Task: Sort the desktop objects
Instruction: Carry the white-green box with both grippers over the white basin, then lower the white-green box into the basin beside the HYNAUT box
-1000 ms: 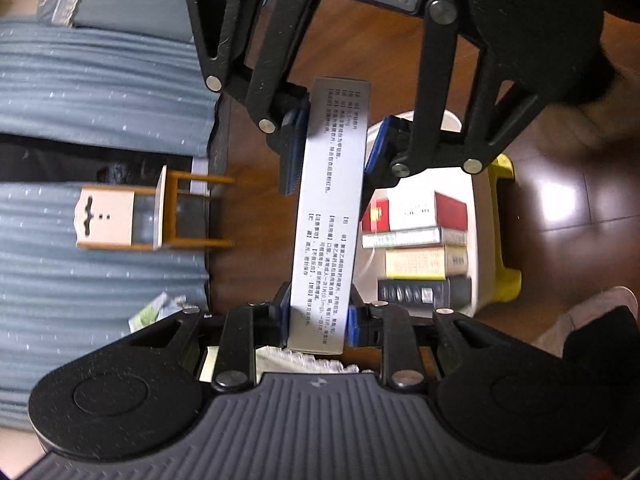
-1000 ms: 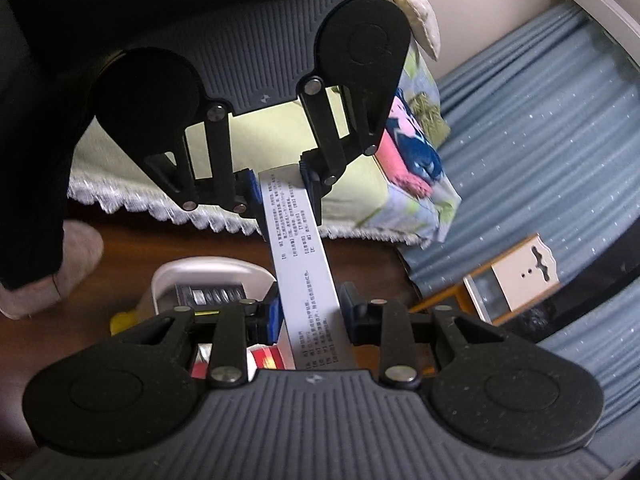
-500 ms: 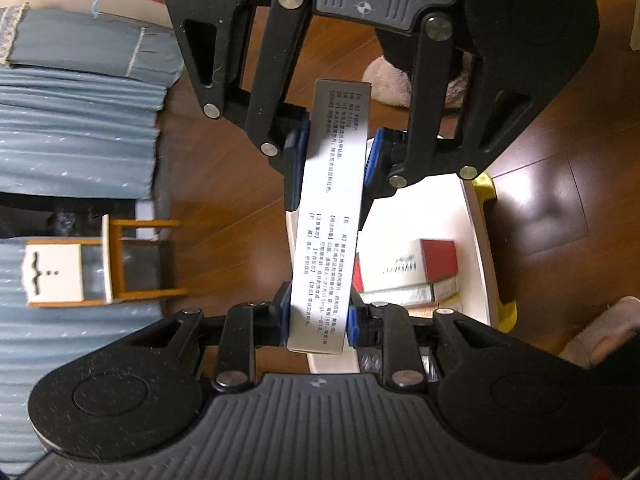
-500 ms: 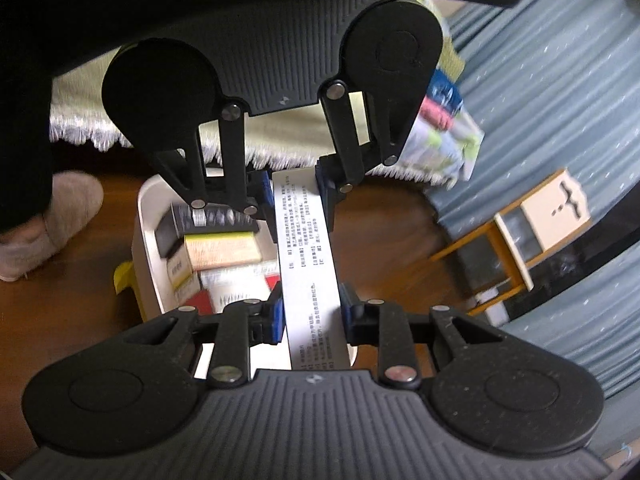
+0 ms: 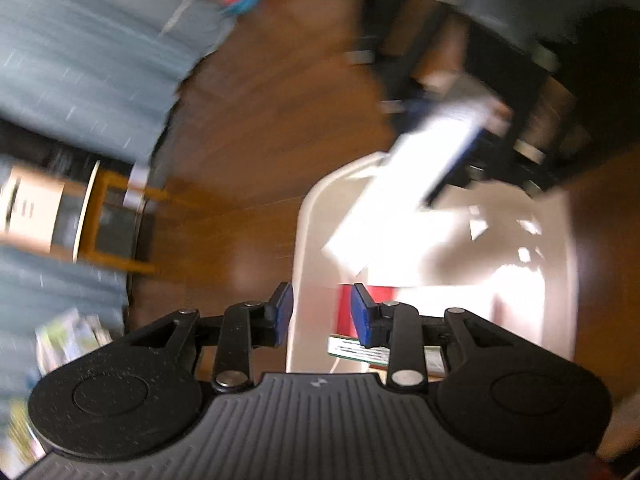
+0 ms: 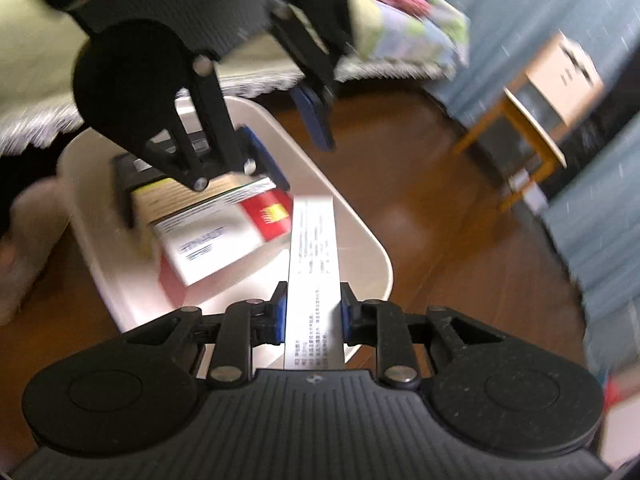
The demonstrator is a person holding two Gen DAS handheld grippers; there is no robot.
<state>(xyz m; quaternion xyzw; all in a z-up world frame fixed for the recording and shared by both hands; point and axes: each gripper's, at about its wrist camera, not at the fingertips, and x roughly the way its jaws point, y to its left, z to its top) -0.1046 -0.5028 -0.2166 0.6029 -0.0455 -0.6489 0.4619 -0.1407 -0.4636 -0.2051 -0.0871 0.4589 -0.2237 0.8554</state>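
One long white printed box [image 6: 314, 264] is sitting clamped between the blue pads [image 6: 280, 316] of the right gripper [image 6: 313, 317], its far end jutting out over the near corner of the white bin [image 6: 360, 236]. In the left wrist view the same box [image 5: 404, 188] is showing blurred and bright, slanting down over the bin [image 5: 304, 240], with the right gripper [image 5: 452, 140] pinching its upper end.

The bin's rim is curving just under the box, and inside it a red-and-white carton [image 6: 224, 236] is lying against a tan box [image 6: 188, 192] and a dark one [image 6: 132, 164], filling the far half. The near part of the bin floor is lying bare below the box's free end. Brown wooden floor [image 6: 420, 216] is spreading to the right of the bin.

The left gripper [image 5: 321, 312] is hanging above the bin's edge with its jaws apart and nothing between them; in the right wrist view it [image 6: 292, 140] is reaching in from above over the stacked cartons, fingers spread.

Around this, a small wooden stand [image 6: 532, 132] with a cream card is standing well apart on the floor by blue curtains [image 6: 540, 20], and a lace-edged cloth [image 6: 36, 128] is hanging behind the bin. Motion blur is smearing much of both views.
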